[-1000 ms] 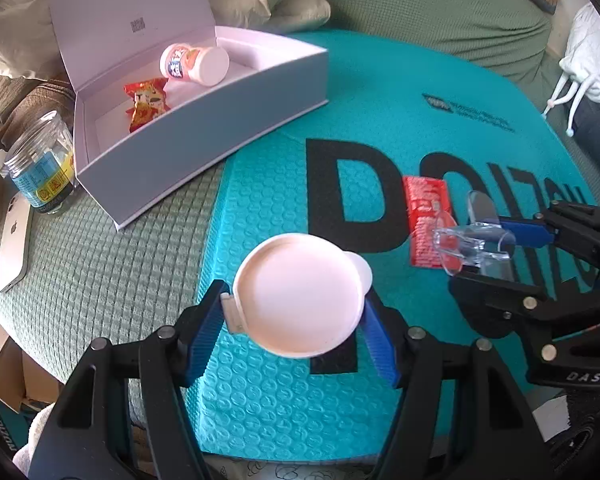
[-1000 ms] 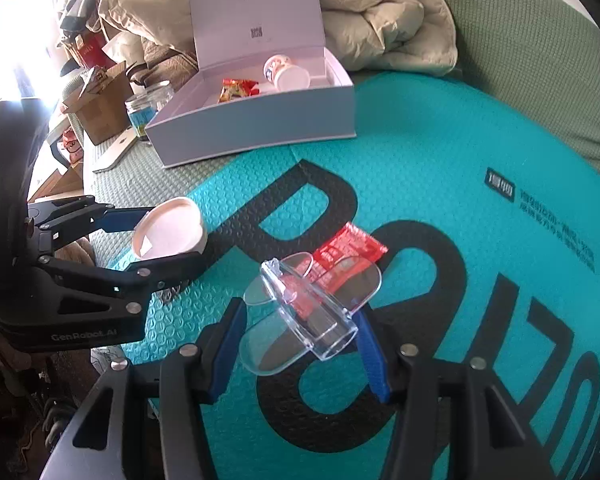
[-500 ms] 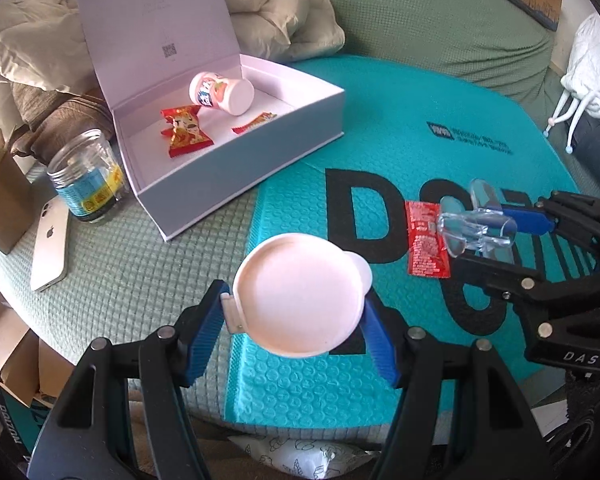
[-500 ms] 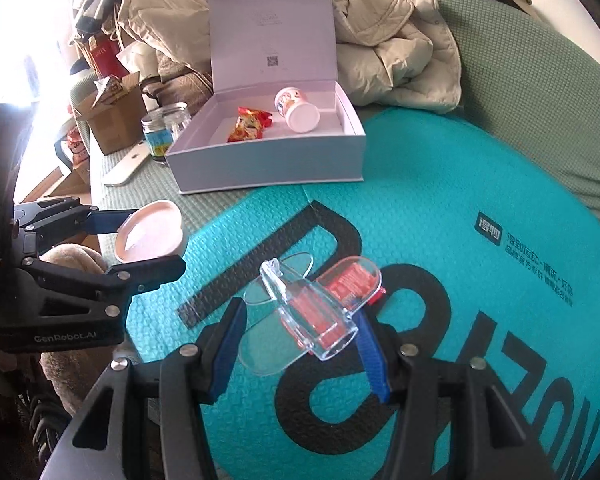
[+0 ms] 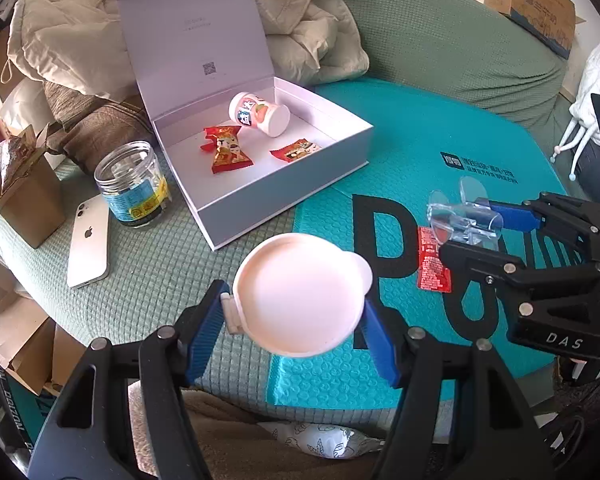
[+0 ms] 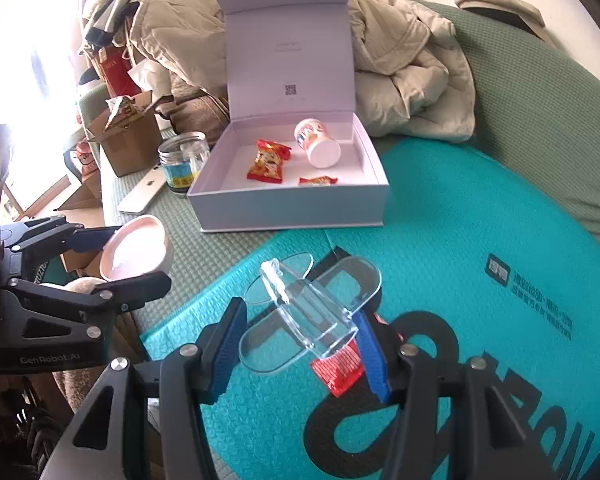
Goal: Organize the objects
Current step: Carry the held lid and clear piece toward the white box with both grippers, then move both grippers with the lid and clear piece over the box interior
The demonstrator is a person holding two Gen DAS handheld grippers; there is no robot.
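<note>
While both loads hang clear of the teal mat, the open white box sits just ahead!

Left hand-held gripper (image 5: pixel 296 320) is clamped across the rim of a round white lid (image 5: pixel 298 294): light, stiff, smooth plastic, probably slippery, so opposite rim edges look the sound hold. Right hand-held gripper (image 6: pixel 300 340) is pinched on the middle bar of a clear plastic stand (image 6: pixel 310 308), see-through with oval plates at each end; rigid, likely brittle, so the central bar is the safest place to grip. Below it a red sachet (image 6: pixel 338 372) lies on the teal mat (image 6: pixel 480 220). Beyond, the white box (image 6: pixel 292 204) holds a tipped cup (image 6: pixel 318 144) and two snack packets.
</note>
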